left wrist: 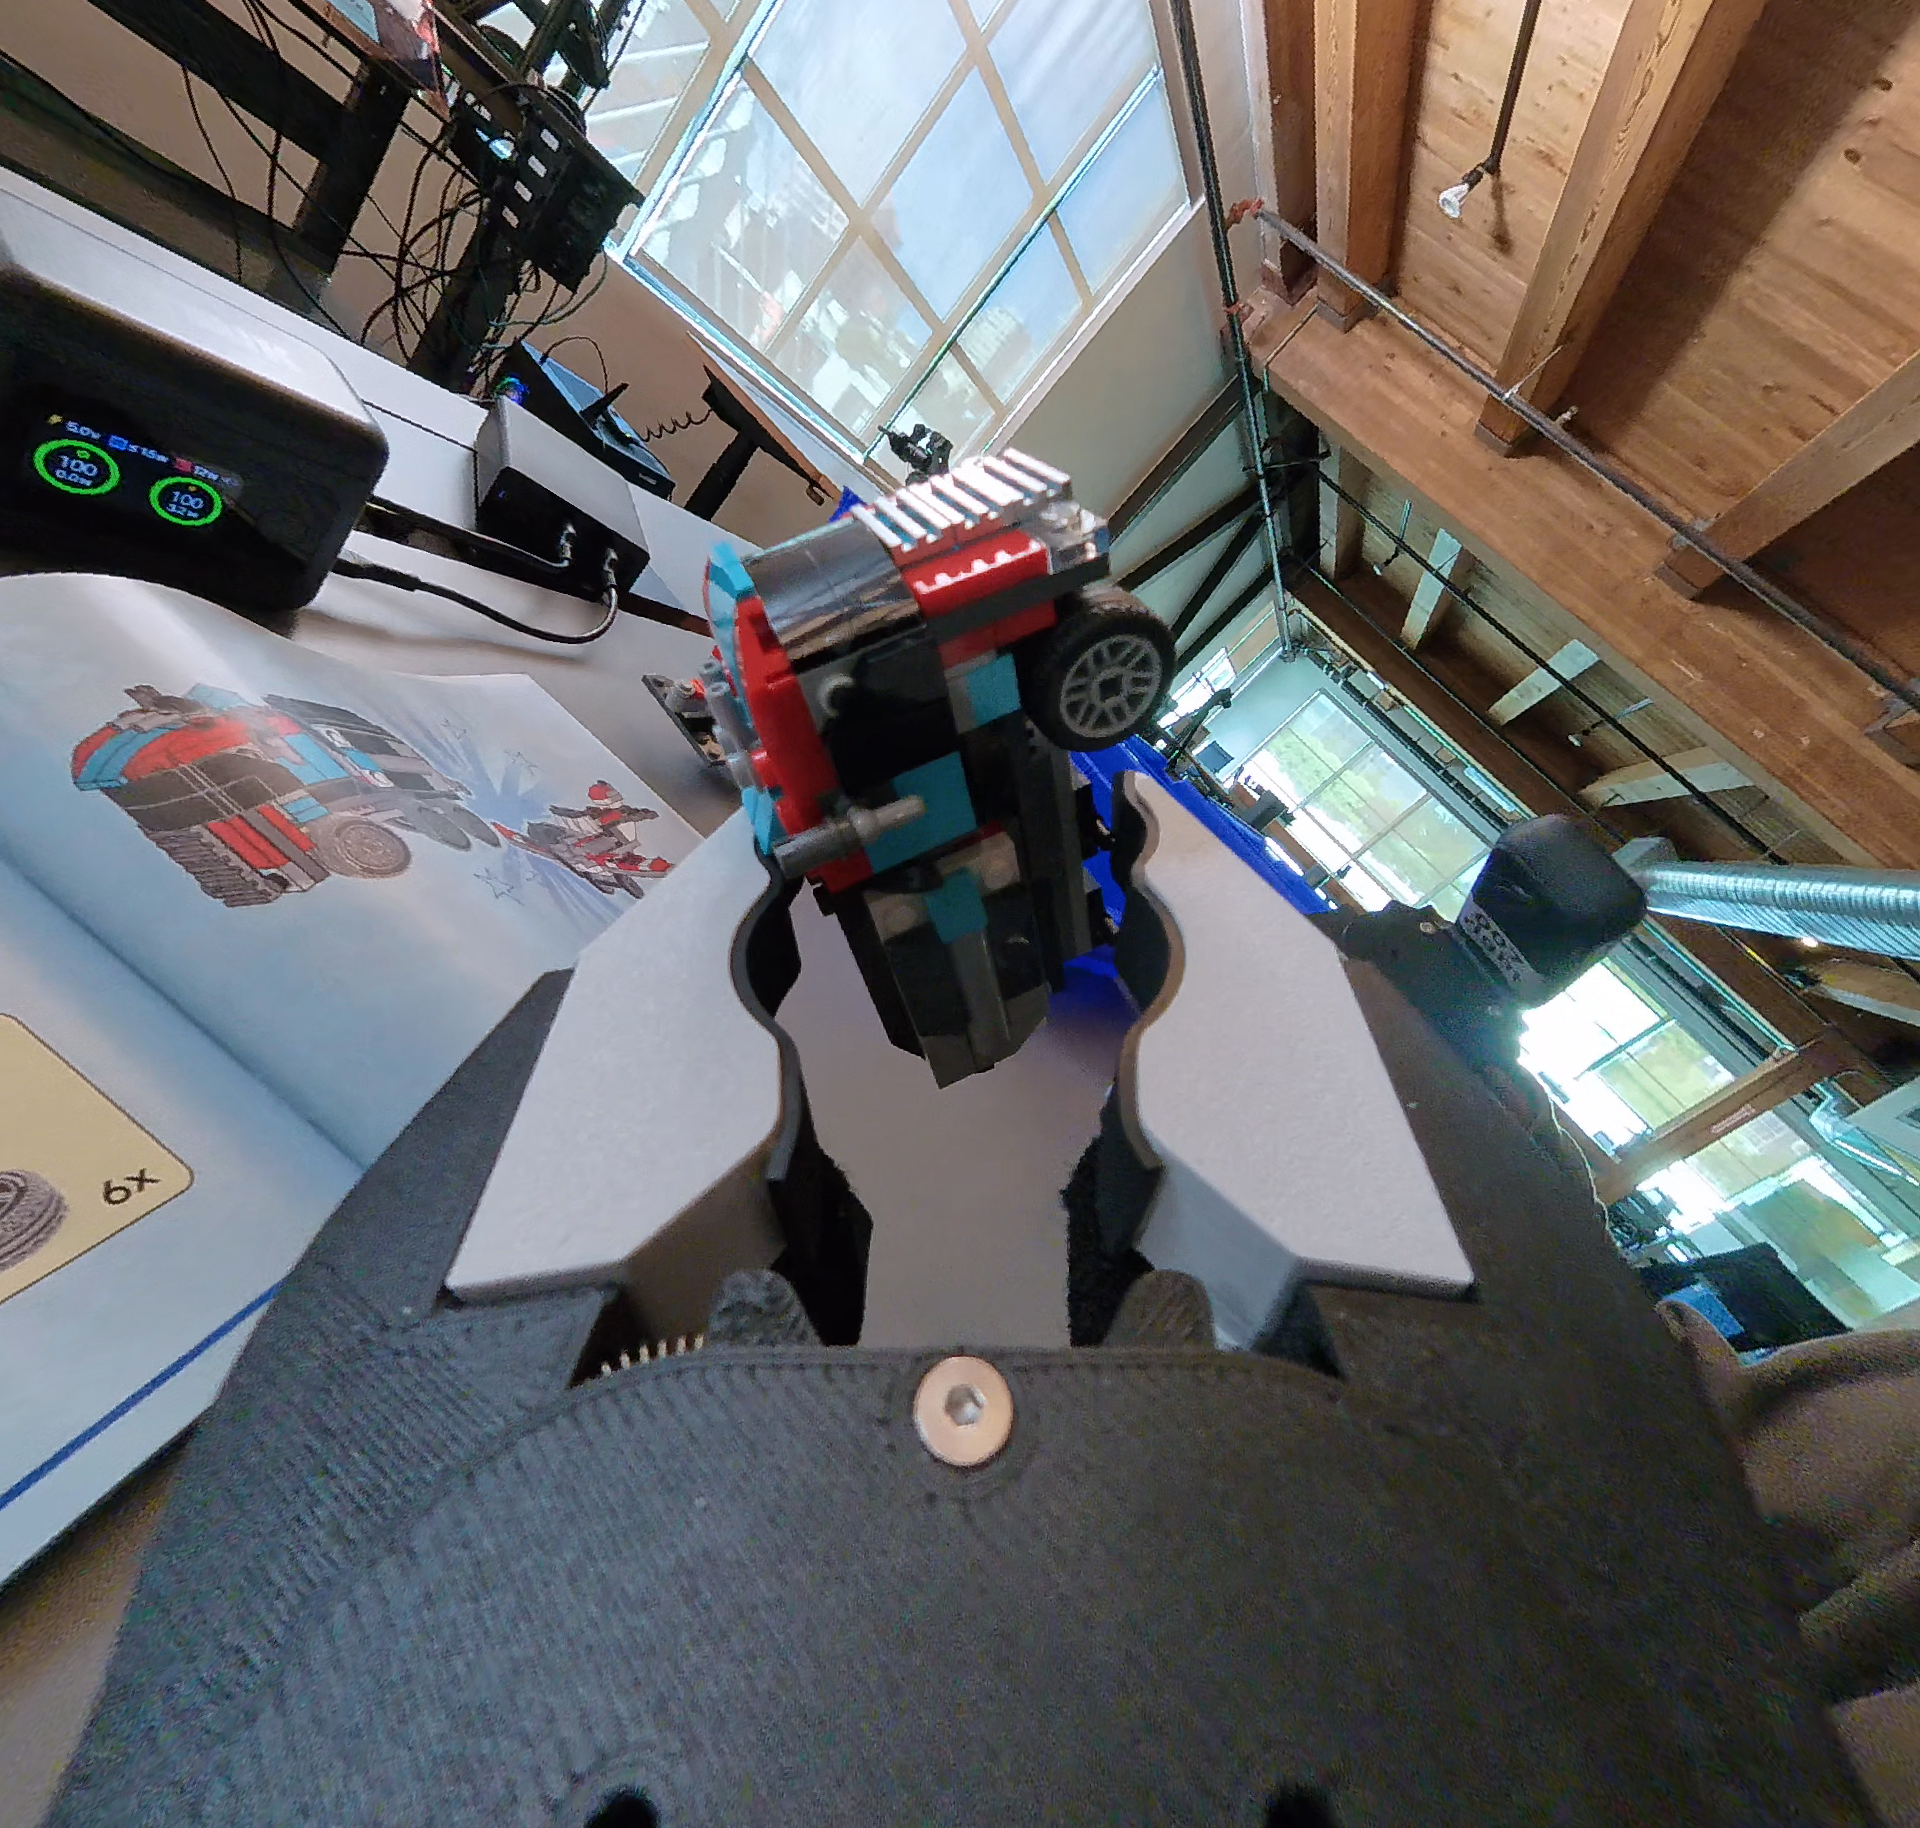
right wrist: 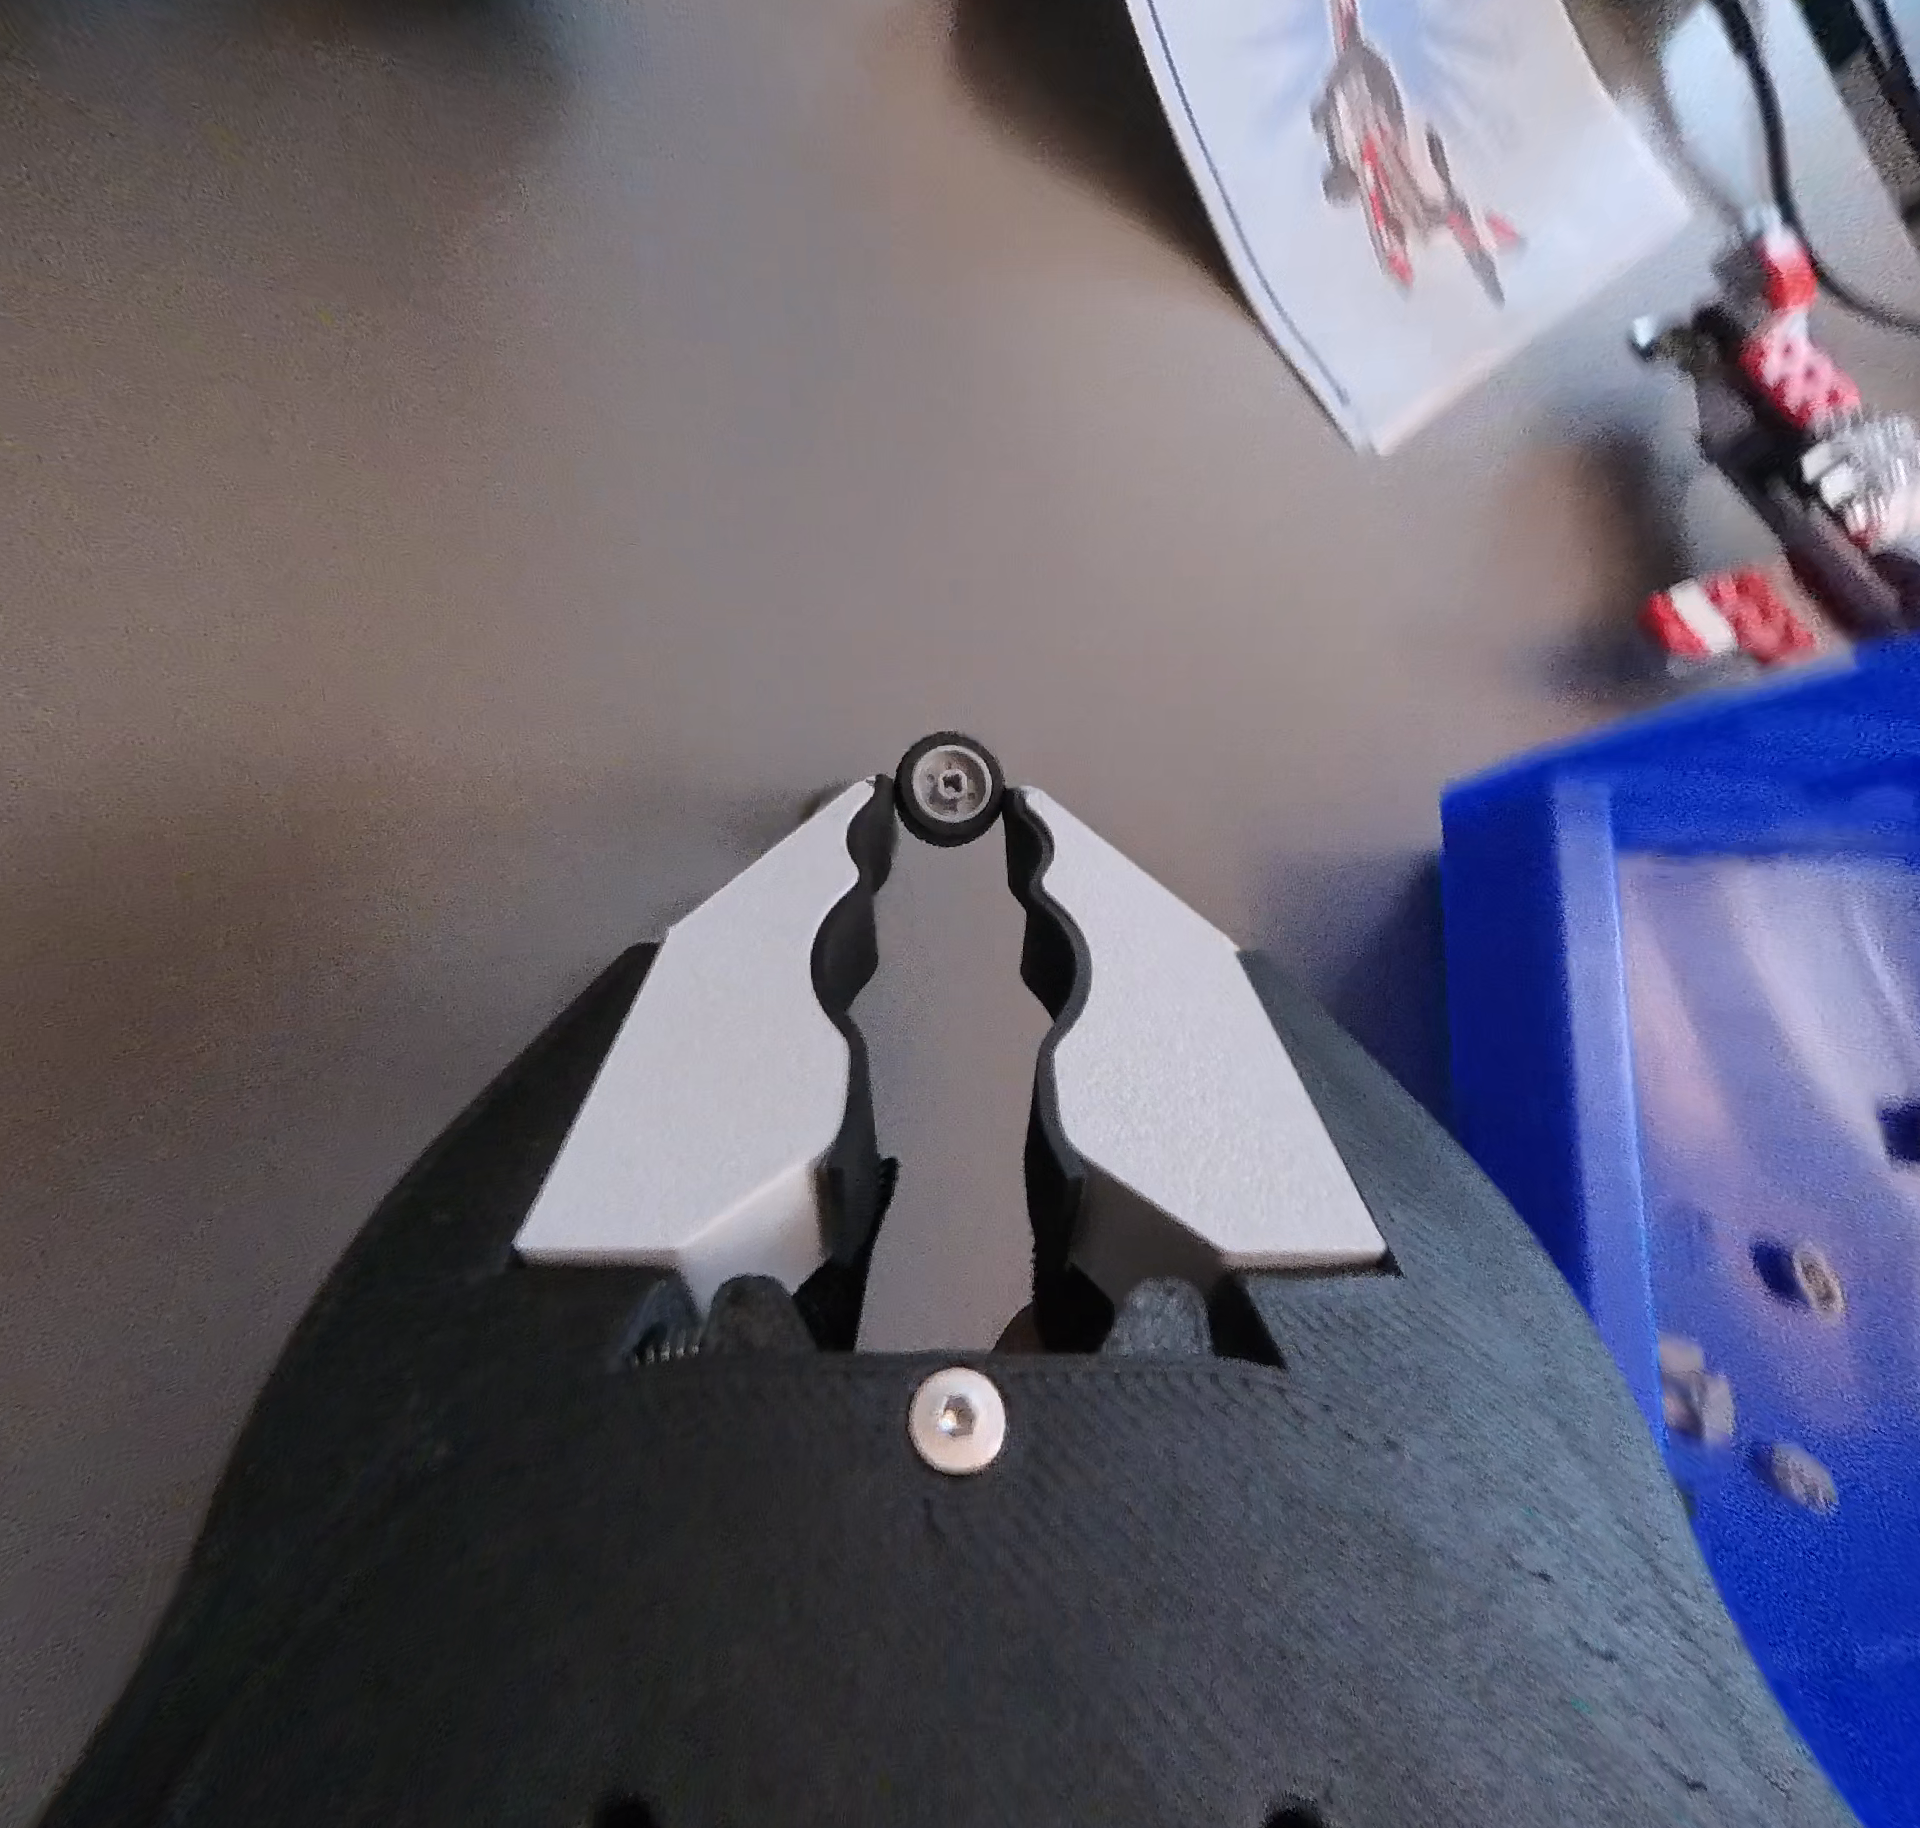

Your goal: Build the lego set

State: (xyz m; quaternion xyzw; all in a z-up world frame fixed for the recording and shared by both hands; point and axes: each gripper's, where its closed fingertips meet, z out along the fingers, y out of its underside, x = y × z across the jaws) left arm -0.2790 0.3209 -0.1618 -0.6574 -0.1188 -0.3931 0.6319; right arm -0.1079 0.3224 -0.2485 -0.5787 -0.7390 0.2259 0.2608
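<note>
Tabletop (right wrist: 468, 428) fills most of the right wrist view, grey and bare across its middle. One blue bin (right wrist: 1714, 1051) stands at 3 o'clock there, its wall near the right gripper; small pieces lie blurred inside, too soft to count. One open instruction booklet (left wrist: 312, 791) lies flat at 9 o'clock in the left wrist view, spread so its printed truck picture faces up. Two dark boxes sit beyond it at 10 o'clock: a power unit (left wrist: 177, 448) with a lit display and a smaller box (left wrist: 561, 500) with cables plugged in.

One brick-built truck (left wrist: 914, 791), red, teal, black and grey, stands nose-up between the fingers of the left gripper (left wrist: 940, 843). The jaws stand wide and clasp its lower body, seemingly from both sides, which would explain why it hangs tilted above the table rather than lying on it. One wheel (left wrist: 1107, 682) is fitted at 1 o'clock; one bare grey axle pin (left wrist: 847, 828) sticks out lower down.

Loose red-and-white brick assemblies (right wrist: 1787, 448) lie at 2 o'clock in the right wrist view, blurred.

The right gripper (right wrist: 949, 804) pinches one small black tyre with a grey hub (right wrist: 949, 786) at its very tips, hub hole facing the camera, both pads pressed on the rubber.
</note>
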